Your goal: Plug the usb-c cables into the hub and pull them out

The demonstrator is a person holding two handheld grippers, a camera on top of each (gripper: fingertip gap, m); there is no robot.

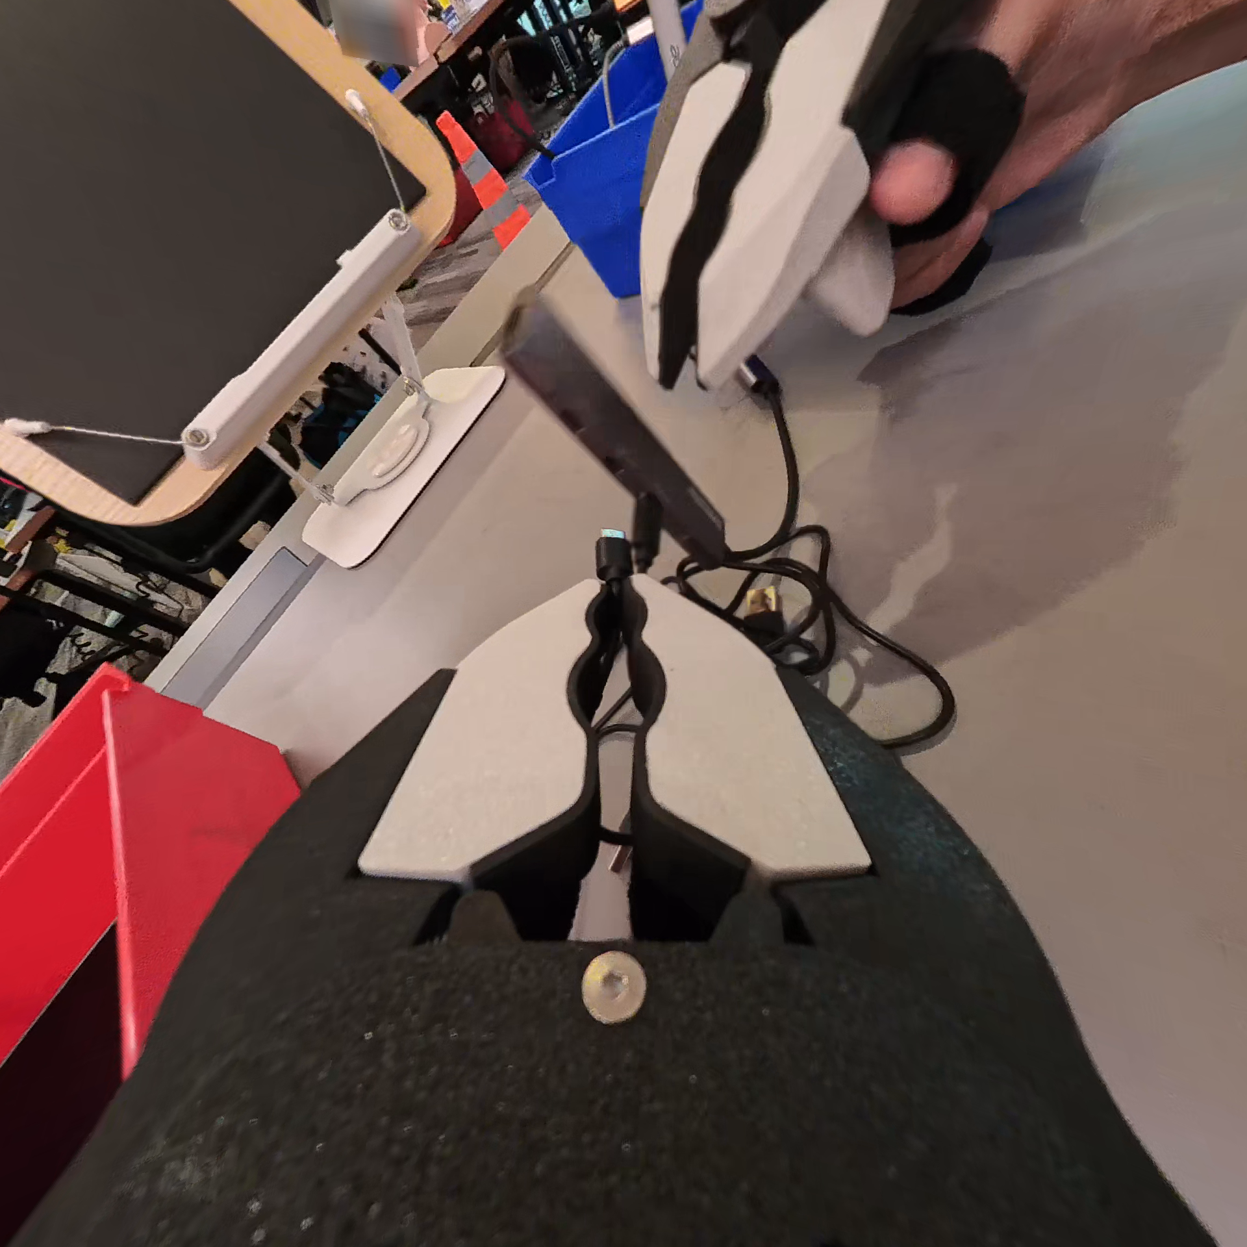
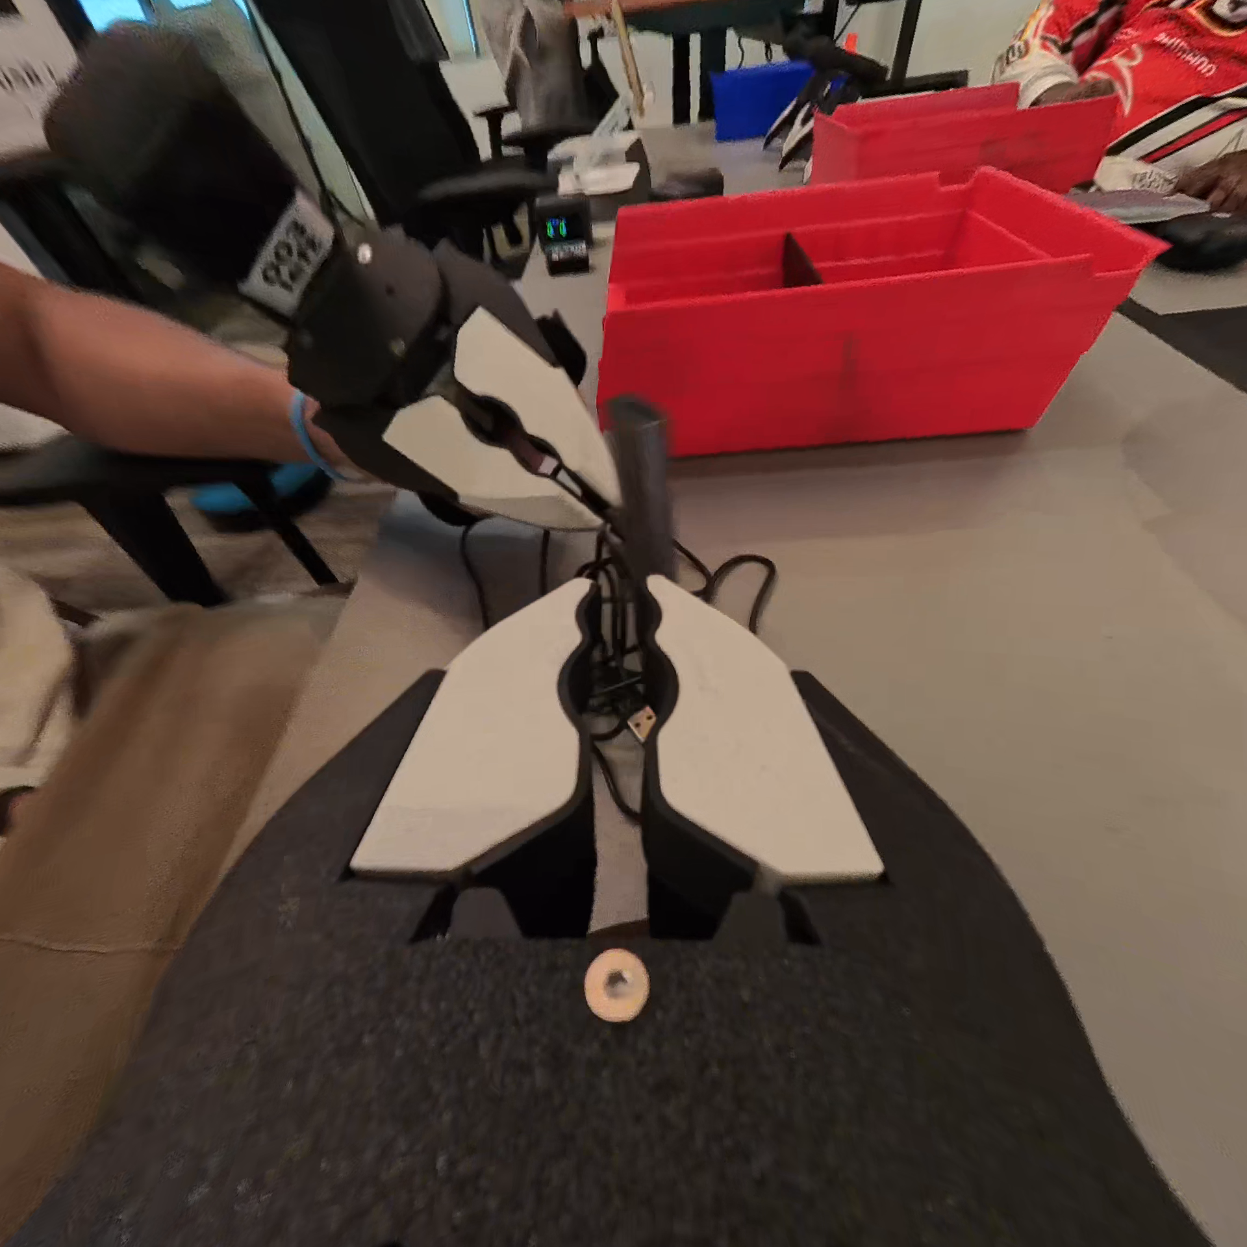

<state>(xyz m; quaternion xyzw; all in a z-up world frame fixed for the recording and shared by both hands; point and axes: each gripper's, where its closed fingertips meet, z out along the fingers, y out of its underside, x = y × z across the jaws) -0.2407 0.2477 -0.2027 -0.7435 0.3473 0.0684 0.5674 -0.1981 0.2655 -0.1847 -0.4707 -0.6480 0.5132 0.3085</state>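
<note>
Left wrist view: my left gripper pinches a black usb-c cable just behind its plug, tip pointing to twelve o'clock. The hub lies just beyond, its long axis running from ten to four o'clock; one plug already sits in its near edge.

Right wrist view: my right gripper looks nearly closed, probably steadying the hub's tail, though I cannot tell. The hub points to twelve; my left gripper slants in from ten.

We hold our left gripper pinched closed, our right gripper likewise closed (both tips nearly meeting, angled downward).
</note>
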